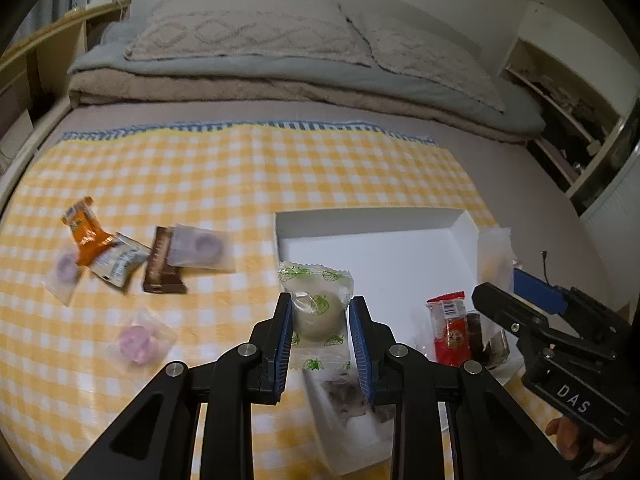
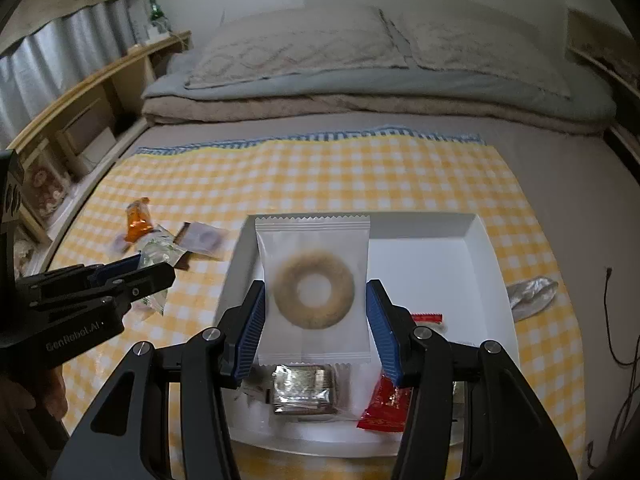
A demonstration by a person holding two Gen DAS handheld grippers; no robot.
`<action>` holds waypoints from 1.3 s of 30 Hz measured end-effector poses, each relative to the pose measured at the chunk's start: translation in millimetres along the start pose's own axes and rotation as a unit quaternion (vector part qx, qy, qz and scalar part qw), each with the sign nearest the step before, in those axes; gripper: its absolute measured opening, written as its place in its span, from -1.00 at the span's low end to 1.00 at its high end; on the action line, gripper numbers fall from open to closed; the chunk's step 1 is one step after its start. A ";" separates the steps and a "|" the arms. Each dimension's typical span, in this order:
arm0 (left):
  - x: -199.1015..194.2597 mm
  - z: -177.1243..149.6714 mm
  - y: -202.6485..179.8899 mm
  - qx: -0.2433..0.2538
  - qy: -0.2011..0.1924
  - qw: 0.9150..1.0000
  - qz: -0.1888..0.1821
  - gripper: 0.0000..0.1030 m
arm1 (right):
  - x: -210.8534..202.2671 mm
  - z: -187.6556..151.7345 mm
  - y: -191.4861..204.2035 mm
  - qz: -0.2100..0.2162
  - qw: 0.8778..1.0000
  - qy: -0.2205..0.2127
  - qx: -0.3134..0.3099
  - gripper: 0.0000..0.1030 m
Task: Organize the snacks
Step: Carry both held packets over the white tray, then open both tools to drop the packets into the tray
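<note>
cloth [image 2: 312, 176]: woven fabric, matt, yellow-white check.
tray [image 2: 484, 280]: smooth white, looked like card or plastic, faint sheen.
ring packet [image 2: 313, 284]: frosted plastic film, matt, crimped saw-tooth ends.
strawberry packet [image 1: 316, 300]: clear glossy film, printed.
red wrapper [image 2: 382, 408]: shiny plastic.
foil pack [image 2: 302, 394]: metallic, crinkled, reflective.
pads [image 2: 252, 332]: blue ribbed plastic or rubber.
gripper arms [image 1: 224, 408]: matt black plastic with bright metal pins.
pillows [image 1: 248, 28]: rough knitted textile.
shelf [image 2: 96, 80]: pale wood.
</note>
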State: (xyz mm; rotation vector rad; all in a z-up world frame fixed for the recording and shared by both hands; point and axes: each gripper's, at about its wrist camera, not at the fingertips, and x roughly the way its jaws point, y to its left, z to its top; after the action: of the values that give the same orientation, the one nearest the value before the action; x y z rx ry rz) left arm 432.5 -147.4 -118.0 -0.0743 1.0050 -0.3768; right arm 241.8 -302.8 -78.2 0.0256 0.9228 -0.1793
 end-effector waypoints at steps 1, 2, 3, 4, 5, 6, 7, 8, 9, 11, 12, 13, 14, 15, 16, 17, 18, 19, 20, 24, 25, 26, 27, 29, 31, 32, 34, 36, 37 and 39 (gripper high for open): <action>5.8 1.0 -0.5 -0.004 0.004 1.000 -0.002 -0.46 | 2.2 -0.4 -1.5 -0.002 1.000 0.003 0.002 -0.01; 13.9 3.0 -0.8 -0.009 0.010 1.000 -0.006 -0.46 | 5.7 -0.6 -3.6 -0.004 1.000 0.008 0.005 -0.01; 18.9 4.6 -2.0 -0.013 0.012 1.000 -0.008 -0.46 | 8.4 -1.0 -4.9 -0.006 1.000 0.011 0.007 -0.01; 26.5 6.4 -2.3 -0.018 0.017 1.000 -0.012 -0.46 | 11.7 -1.1 -6.2 -0.009 1.000 0.014 0.009 -0.01; 29.9 6.3 -2.0 -0.021 0.019 1.000 -0.014 -0.46 | 15.3 -1.1 -7.2 -0.012 1.000 0.018 0.009 -0.01; 34.4 6.9 -2.0 -0.023 0.021 0.999 -0.014 -0.46 | 18.3 -1.1 -7.7 -0.015 1.000 0.021 0.010 -0.01; 38.6 6.9 -1.6 -0.026 0.022 0.999 -0.016 -0.46 | 22.0 -0.7 -8.5 -0.018 0.999 0.024 0.010 -0.01; 44.1 7.6 -1.1 -0.029 0.025 0.999 -0.018 -0.46 | 26.3 -0.3 -9.4 -0.020 0.999 0.028 0.011 0.00; 49.3 8.2 -0.5 -0.032 0.027 0.999 -0.021 -0.46 | 30.0 0.4 -10.2 -0.020 0.999 0.032 0.013 0.00; 56.7 8.9 0.2 -0.038 0.031 0.999 -0.023 -0.46 | 38.7 1.0 -12.7 -0.020 0.999 0.041 0.019 0.00; 59.3 9.5 0.4 -0.040 0.032 0.998 -0.025 -0.46 | 43.2 1.3 -14.1 -0.022 0.998 0.046 0.021 0.00; 64.0 10.0 1.7 -0.044 0.034 0.998 -0.029 -0.46 | 46.4 1.8 -14.9 -0.024 0.998 0.049 0.023 0.00; 66.1 9.9 2.7 -0.047 0.034 0.998 -0.031 -0.46 | 50.1 2.1 -15.9 -0.027 0.998 0.052 0.024 0.00; 68.7 10.1 4.1 -0.051 0.034 0.998 -0.036 -0.46 | 52.5 2.6 -16.6 -0.028 0.998 0.054 0.024 0.00; 69.8 10.5 5.1 -0.053 0.032 0.997 -0.041 -0.46 | 55.6 2.8 -17.5 -0.029 0.998 0.056 0.026 0.00; 70.8 10.9 5.6 -0.054 0.030 0.997 -0.043 -0.46 | 58.6 2.9 -18.3 -0.028 0.997 0.059 0.029 0.00; 71.6 10.1 5.9 -0.054 0.027 0.997 -0.045 -0.46 | 60.4 3.3 -18.4 -0.028 0.997 0.061 0.030 0.00; 73.0 10.6 5.6 -0.052 0.025 0.997 -0.045 -0.46 | 62.4 3.3 -19.0 -0.027 0.997 0.063 0.032 0.00; 74.6 11.6 5.7 -0.048 0.022 0.998 -0.046 -0.45 | 64.3 3.5 -19.4 -0.027 0.997 0.064 0.033 0.00; 77.9 9.4 7.4 -0.043 0.013 0.998 -0.046 -0.19 | 69.3 5.7 -20.0 -0.028 0.997 0.066 0.035 0.00; 79.7 9.1 9.1 -0.044 0.013 0.998 -0.045 -0.05 | 70.4 6.1 -21.0 -0.026 0.997 0.067 0.037 0.00; 80.1 8.6 9.9 -0.042 0.012 0.998 -0.043 -0.03 | 71.0 6.7 -21.9 -0.025 0.997 0.067 0.040 0.00; 80.2 8.2 10.4 -0.038 0.012 0.998 -0.039 -0.03 | 71.5 7.3 -22.5 -0.026 0.997 0.066 0.042 0.01; 78.8 7.3 9.3 -0.031 0.014 0.999 -0.029 -0.02 | 72.9 8.4 -23.5 -0.026 0.997 0.065 0.045 0.01; 78.0 6.9 10.1 -0.029 0.017 0.999 -0.024 0.00 | 75.3 9.5 -25.0 -0.026 0.996 0.066 0.048 0.03; 78.8 6.1 12.8 -0.030 0.019 0.999 -0.021 0.02 | 76.4 9.5 -25.9 -0.026 0.996 0.066 0.051 0.05; 77.5 6.2 13.0 -0.030 0.021 0.999 -0.016 0.08 | 79.3 9.2 -28.1 -0.023 0.996 0.069 0.056 0.11; 77.9 5.8 13.2 -0.026 0.026 0.999 -0.010 0.10 | 81.7 7.7 -30.5 -0.020 0.995 0.076 0.064 0.29; 78.4 5.6 13.1 -0.022 0.029 0.999 -0.009 0.10 | 82.1 6.9 -31.9 -0.021 0.994 0.078 0.068 0.33; 80.2 4.3 12.9 -0.013 0.034 0.999 -0.001 0.12 | 82.0 5.4 -34.1 -0.024 0.994 0.083 0.070 0.36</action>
State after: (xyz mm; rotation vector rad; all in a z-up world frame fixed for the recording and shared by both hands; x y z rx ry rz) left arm 477.9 -163.3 -183.6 -0.0864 1.0782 -0.3691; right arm 288.8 -348.6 -138.2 0.1503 1.0751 -0.2895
